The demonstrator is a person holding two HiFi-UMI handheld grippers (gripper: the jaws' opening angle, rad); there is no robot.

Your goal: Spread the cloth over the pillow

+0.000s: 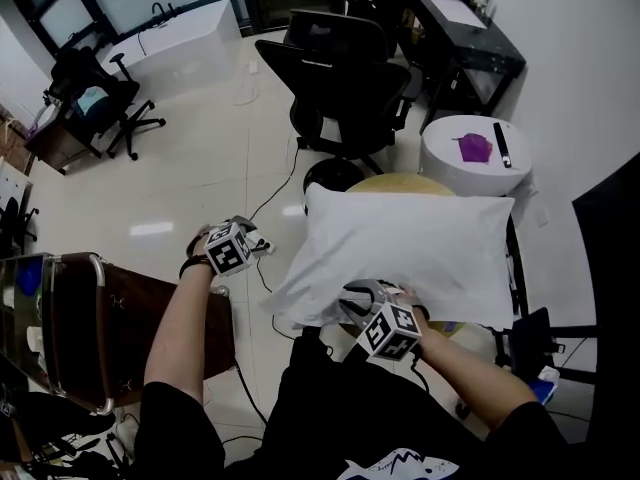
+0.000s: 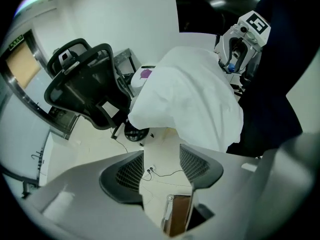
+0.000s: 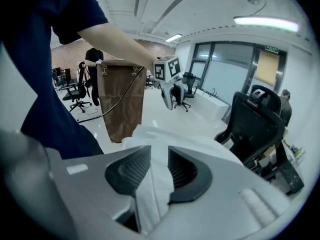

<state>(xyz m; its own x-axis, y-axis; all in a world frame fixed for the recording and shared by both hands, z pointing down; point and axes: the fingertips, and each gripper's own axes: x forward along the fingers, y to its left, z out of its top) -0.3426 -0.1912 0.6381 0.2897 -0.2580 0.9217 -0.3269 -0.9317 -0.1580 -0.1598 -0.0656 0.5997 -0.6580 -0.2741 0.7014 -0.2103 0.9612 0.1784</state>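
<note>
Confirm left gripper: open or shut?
Open: the left gripper has its jaws apart, only floor between them, clear of the white cloth.

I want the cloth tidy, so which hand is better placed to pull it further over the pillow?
Right. The right gripper is shut on the cloth's near edge; the left gripper is open, empty and off to the side, away from it.

Tan round top (image 1: 395, 182) mostly hidden under the white pillow (image 1: 410, 238), cloth (image 3: 150, 184) not separable from it, purple item (image 1: 474, 147) on the far stool (image 1: 445, 168) too small to identify
</note>
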